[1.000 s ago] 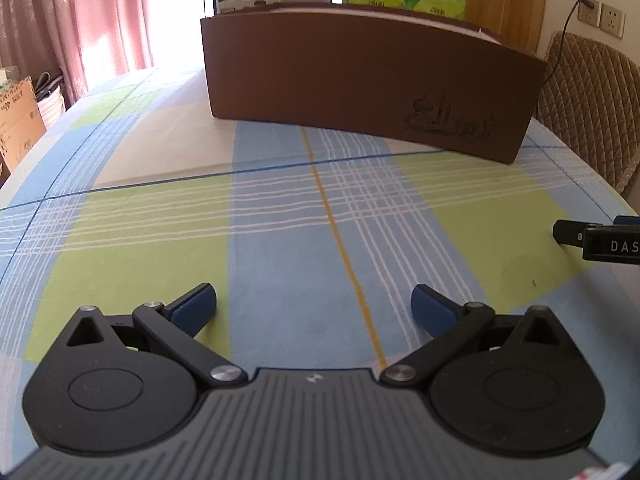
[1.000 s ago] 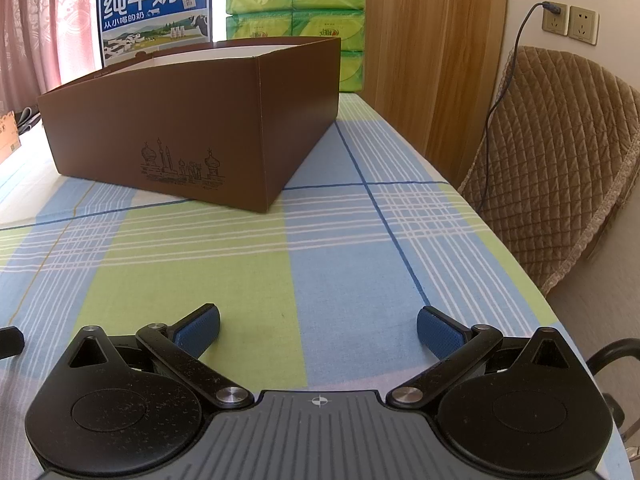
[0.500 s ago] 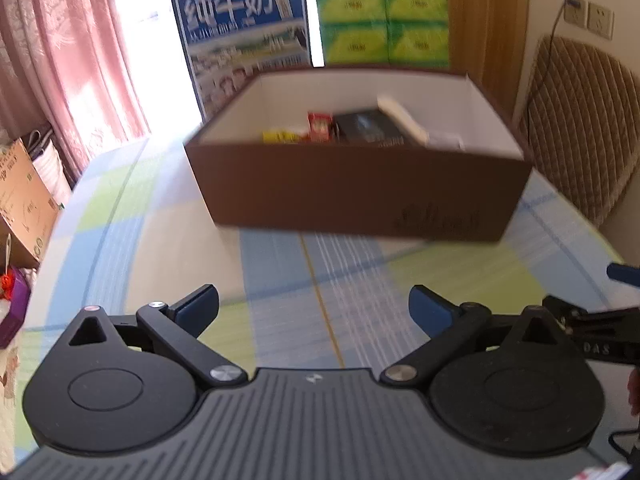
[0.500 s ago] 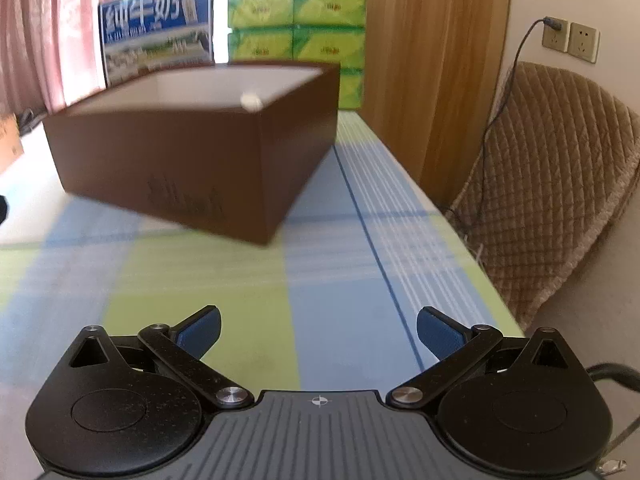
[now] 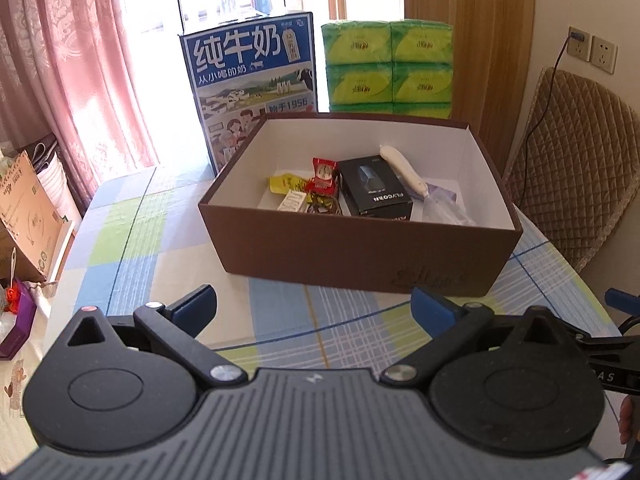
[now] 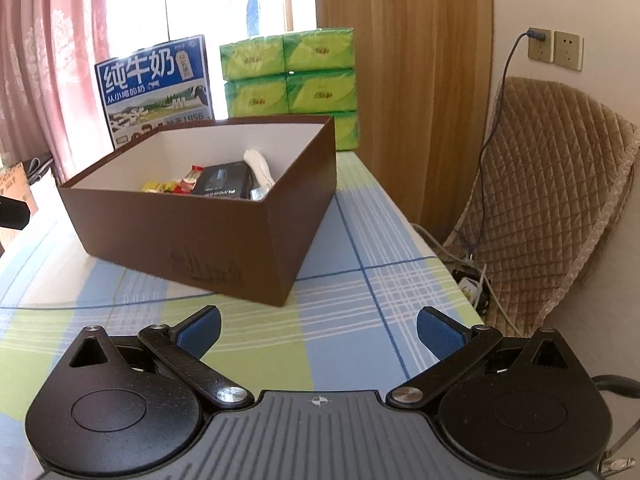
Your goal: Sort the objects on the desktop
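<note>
A brown cardboard box (image 5: pixel 360 256) (image 6: pixel 208 240) with a white inside stands on the checked tablecloth (image 5: pixel 132 240). Inside lie a black carton (image 5: pixel 374 194) (image 6: pixel 224 182), a red sweet packet (image 5: pixel 323 170), a yellow packet (image 5: pixel 285 182), a white tube (image 5: pixel 402 170) (image 6: pixel 260 166) and a clear bag (image 5: pixel 444 208). My left gripper (image 5: pixel 314 310) hangs open above the table, in front of the box, with nothing between its fingers. My right gripper (image 6: pixel 320 326) is open too, near the box's right corner; its tip (image 5: pixel 622 300) shows at the right edge of the left wrist view.
A blue milk carton box (image 5: pixel 252 80) (image 6: pixel 156 88) and stacked green tissue packs (image 5: pixel 390 66) (image 6: pixel 292 72) stand behind the brown box. A quilted chair (image 6: pixel 540 200) is at the right with cables and a wall socket (image 6: pixel 554 48). Pink curtains and cardboard boxes (image 5: pixel 24 216) are at the left.
Both grippers have risen and pulled back from the table, so the box's inside and its contents now show. Both stayed open.
</note>
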A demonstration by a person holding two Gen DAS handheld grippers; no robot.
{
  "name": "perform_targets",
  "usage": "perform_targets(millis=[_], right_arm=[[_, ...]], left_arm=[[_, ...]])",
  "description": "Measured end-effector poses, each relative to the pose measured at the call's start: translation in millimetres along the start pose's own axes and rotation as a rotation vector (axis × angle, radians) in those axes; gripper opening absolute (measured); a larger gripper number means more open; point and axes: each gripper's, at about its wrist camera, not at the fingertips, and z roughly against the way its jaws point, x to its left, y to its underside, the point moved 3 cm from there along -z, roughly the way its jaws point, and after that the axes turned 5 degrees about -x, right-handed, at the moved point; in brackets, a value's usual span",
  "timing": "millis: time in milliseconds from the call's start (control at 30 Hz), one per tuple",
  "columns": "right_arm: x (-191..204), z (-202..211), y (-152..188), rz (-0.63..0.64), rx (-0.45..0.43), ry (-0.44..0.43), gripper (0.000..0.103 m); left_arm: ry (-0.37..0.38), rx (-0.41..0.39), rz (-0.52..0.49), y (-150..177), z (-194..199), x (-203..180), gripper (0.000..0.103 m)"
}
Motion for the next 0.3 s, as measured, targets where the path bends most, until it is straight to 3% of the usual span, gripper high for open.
perform_targets(millis=[300], right_arm=[[2.0,2.9,-6.8,0.012,-0.016,-0.008,0.101]], left_arm=[[-0.011,-0.021,0.002,-7.2,7.0,1.8,0.102]])
